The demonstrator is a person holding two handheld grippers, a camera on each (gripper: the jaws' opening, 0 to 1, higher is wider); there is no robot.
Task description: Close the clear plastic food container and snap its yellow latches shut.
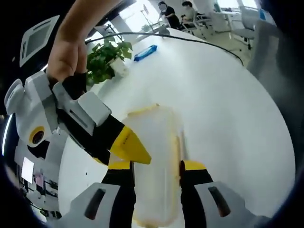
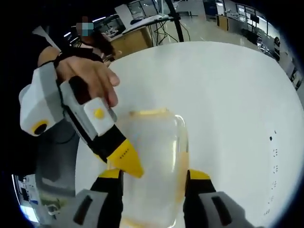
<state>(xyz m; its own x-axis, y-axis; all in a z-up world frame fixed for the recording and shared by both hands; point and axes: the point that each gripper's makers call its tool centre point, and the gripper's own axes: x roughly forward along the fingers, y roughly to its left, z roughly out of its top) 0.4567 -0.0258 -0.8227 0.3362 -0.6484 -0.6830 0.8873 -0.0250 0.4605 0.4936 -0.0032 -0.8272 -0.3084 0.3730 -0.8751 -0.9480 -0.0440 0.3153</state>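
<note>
Between both grippers' fingers: clear container (image 1: 154,161), on white table (image 1: 228,104).

Bright window light, table (image 1: 223,95) glare, fisheye-warped, soft edges.

Quick count: one clear container (image 1: 154,161) sitting between the jaws of the left hand-held gripper (image 1: 156,167), one white bench (image 1: 223,104), and further out ahead of that hand-held gripper, one potted plant (image 1: 108,59) plus one blue packet (image 1: 145,52). Two hand-held grippers total, counting the right hand-held gripper (image 2: 153,175).
</note>
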